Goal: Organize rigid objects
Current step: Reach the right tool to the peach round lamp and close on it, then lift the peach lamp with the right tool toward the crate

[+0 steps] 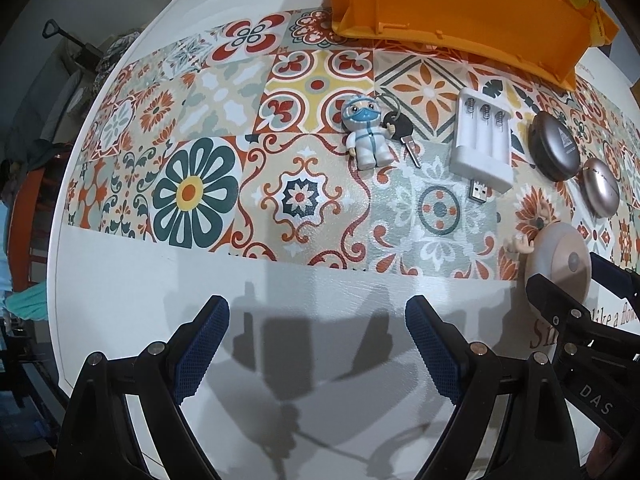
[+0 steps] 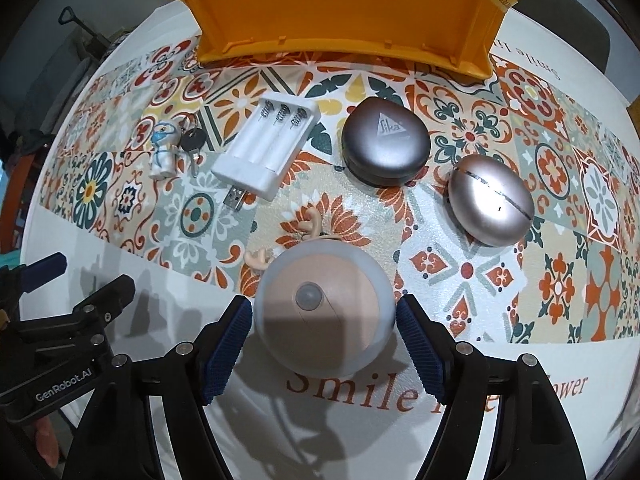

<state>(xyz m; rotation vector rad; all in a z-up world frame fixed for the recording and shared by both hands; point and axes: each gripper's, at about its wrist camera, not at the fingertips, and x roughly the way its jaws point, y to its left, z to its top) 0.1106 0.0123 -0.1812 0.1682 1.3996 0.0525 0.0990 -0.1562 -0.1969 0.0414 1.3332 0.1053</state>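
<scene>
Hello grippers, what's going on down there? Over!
Left gripper open over bare table. Right gripper open, straddling the round antlered light, pads not touching. Orange bin beyond, path clear.

The left tool (image 1: 316, 340) hangs over bare white worktop (image 1: 160, 280), nothing between its fingers. The right tool (image 2: 324, 336) straddles the round lamp (image 2: 324, 312), a slim gap each side. Behind it the grey case (image 2: 386, 146), pink case (image 2: 490, 200) and charger (image 2: 266, 148) crowd the way to the bin (image 2: 340, 12)
</scene>
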